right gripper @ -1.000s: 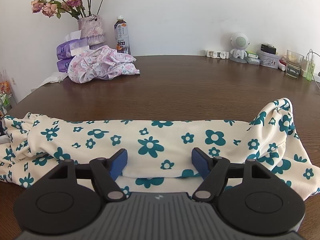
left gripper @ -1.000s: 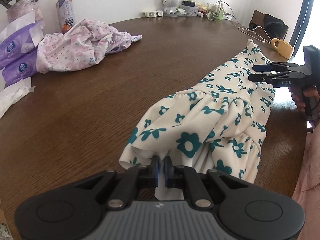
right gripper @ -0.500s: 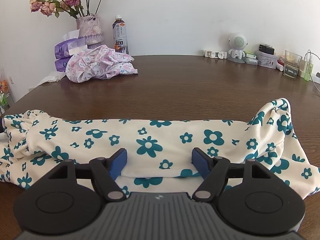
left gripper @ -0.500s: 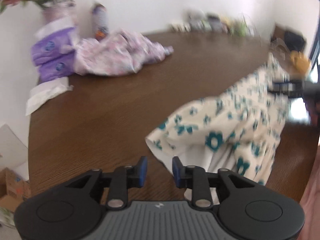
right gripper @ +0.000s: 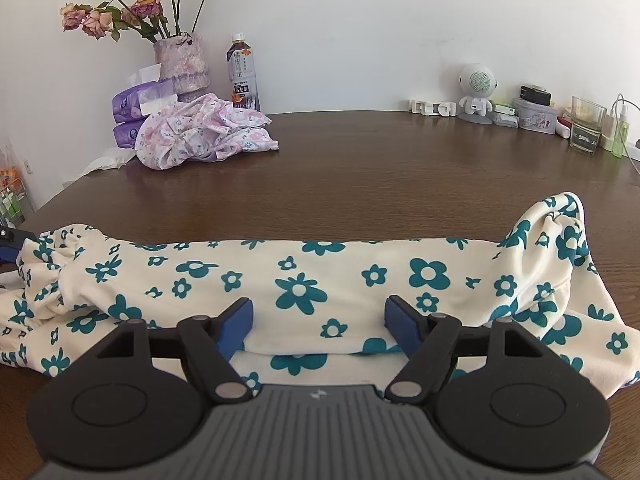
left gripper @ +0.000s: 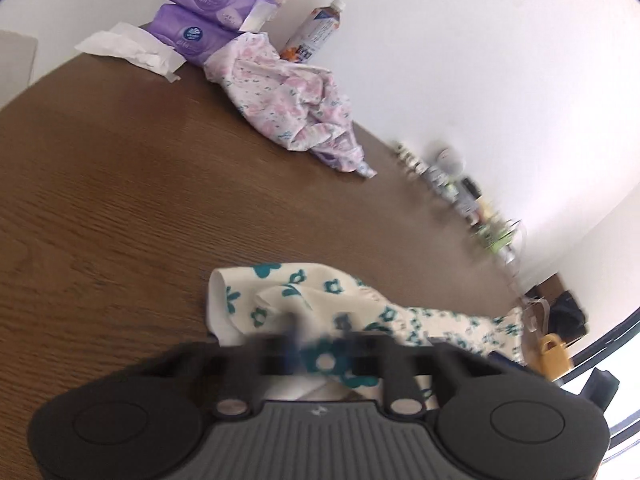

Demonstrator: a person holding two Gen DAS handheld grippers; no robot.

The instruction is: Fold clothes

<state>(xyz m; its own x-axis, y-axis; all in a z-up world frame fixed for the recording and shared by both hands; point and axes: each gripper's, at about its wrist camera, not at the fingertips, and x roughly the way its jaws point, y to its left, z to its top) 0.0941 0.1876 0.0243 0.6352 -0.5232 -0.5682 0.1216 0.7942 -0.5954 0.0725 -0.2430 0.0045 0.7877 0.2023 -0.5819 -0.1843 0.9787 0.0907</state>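
A cream garment with teal flowers (right gripper: 320,276) lies folded in a long strip across the brown table (right gripper: 360,160). My right gripper (right gripper: 319,322) is open, its blue pads on either side of the strip's near edge, holding nothing. In the left wrist view the same garment's end (left gripper: 280,300) lies just ahead of my left gripper (left gripper: 320,354), which is tilted and blurred; its jaws stand apart over the cloth. The left gripper's tip (right gripper: 8,244) shows at the strip's left end in the right wrist view.
A crumpled pink floral garment (right gripper: 200,132) lies at the back left beside purple tissue packs (right gripper: 136,108), a flower vase (right gripper: 182,60) and a bottle (right gripper: 242,72). Small items and a glass (right gripper: 586,124) line the back right wall.
My left gripper let go of the garment's end, opened, and swung and tilted so its view now turns toward the back wall. The right gripper stayed open and still.
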